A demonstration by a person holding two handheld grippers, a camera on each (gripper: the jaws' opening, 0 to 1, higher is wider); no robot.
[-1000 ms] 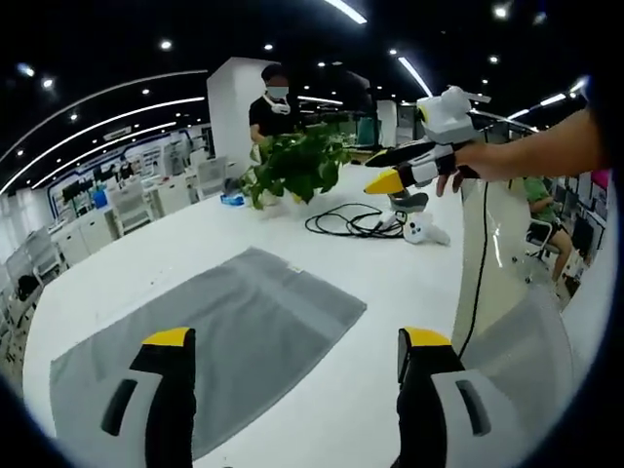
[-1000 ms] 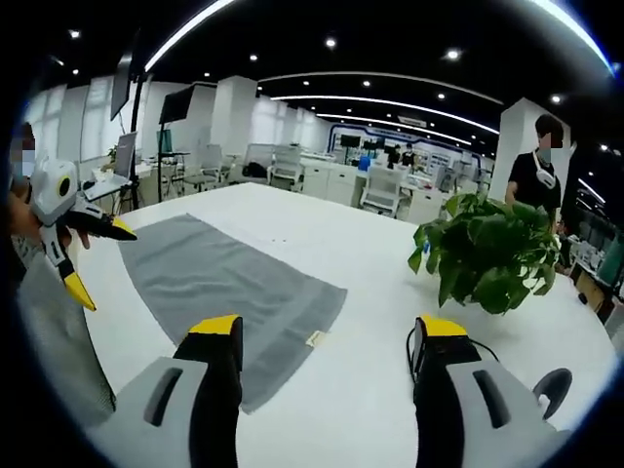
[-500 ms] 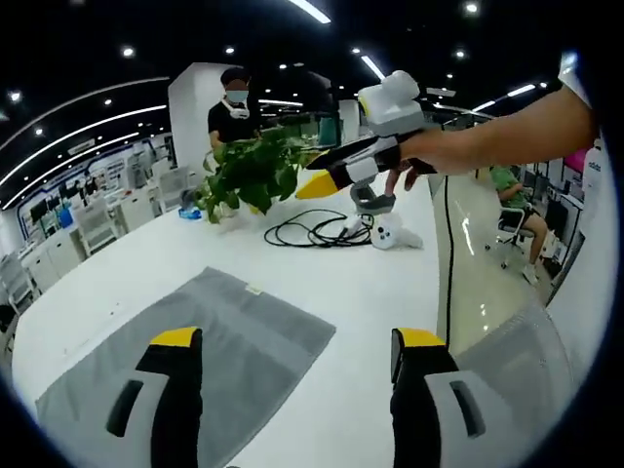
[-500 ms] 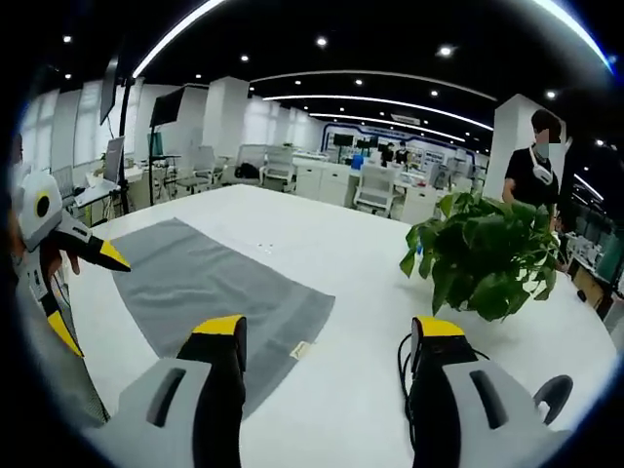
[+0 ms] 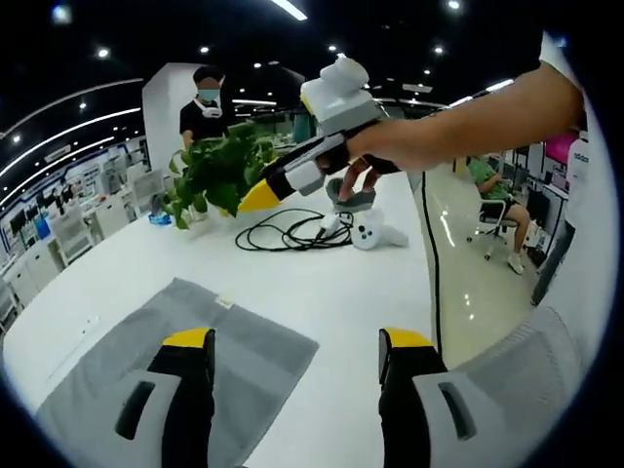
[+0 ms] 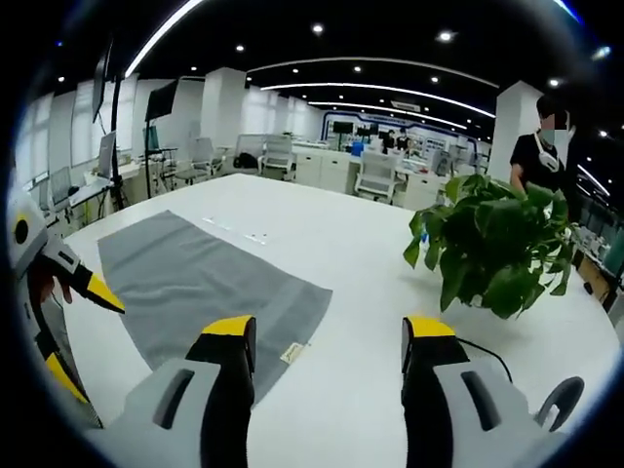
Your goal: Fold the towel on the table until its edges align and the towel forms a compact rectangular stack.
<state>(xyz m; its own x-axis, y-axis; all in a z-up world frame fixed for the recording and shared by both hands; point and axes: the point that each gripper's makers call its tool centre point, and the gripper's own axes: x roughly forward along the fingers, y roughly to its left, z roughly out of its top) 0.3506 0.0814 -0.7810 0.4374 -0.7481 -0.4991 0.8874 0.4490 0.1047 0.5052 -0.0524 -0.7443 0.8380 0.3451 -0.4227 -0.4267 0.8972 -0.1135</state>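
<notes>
A grey towel [image 6: 185, 283] lies flat and unfolded on the white table [image 6: 322, 234], with a small label at its near corner. My right gripper [image 6: 330, 331] hovers open above the table just past that corner, nothing between its jaws. My left gripper [image 5: 297, 341] is also open and empty, held above the towel [image 5: 258, 346] near its corner edge. In the left gripper view the right gripper [image 5: 292, 175] reaches in from the right in a person's hand. The left gripper [image 6: 68, 322] shows at the left edge of the right gripper view, jaws apart.
A potted green plant [image 6: 497, 253] stands on the table beyond the towel. Beside the plant [image 5: 214, 171] lie a black coiled cable [image 5: 288, 232] and a white controller [image 5: 375, 234]. A masked person [image 5: 205, 107] stands behind it. Desks and chairs fill the office beyond.
Both views have shifted with the hands. In the left gripper view the right gripper has come further left and nearer. The towel lies as before, and both grippers stay open.
</notes>
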